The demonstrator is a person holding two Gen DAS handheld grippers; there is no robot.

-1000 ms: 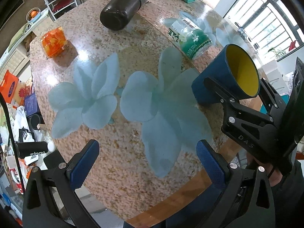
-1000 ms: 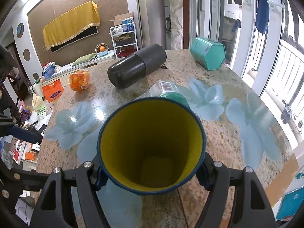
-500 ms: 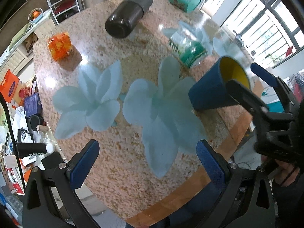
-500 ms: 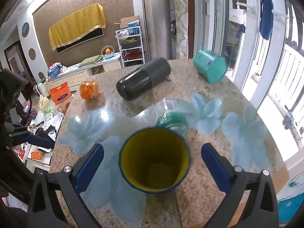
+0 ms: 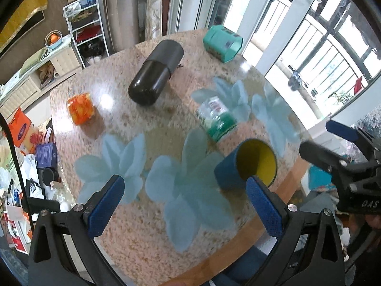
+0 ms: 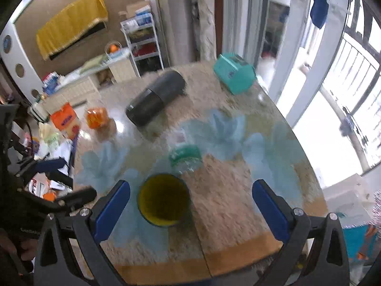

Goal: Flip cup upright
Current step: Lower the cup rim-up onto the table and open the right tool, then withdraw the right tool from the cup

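Note:
The blue cup point(image 5: 247, 166) with a yellow inside stands upright, mouth up, on the stone table near its front edge; it also shows in the right wrist view point(image 6: 164, 200). My right gripper point(image 6: 191, 206) is open and empty, pulled back above the table edge, apart from the cup; it also shows at the right of the left wrist view point(image 5: 333, 143). My left gripper point(image 5: 184, 205) is open and empty, above the near table edge, left of the cup.
A green-capped clear bottle point(image 5: 218, 119) lies just behind the cup. A black cylinder point(image 5: 156, 71) lies further back, a teal box point(image 5: 222, 43) at the far edge, an orange jar point(image 5: 80, 108) at the left. The table's wooden rim point(image 6: 202, 259) runs along the front.
My right gripper opened, let go of the cup and drew back. The cup stays upright on the table. My left gripper also pulled back and tilted up.

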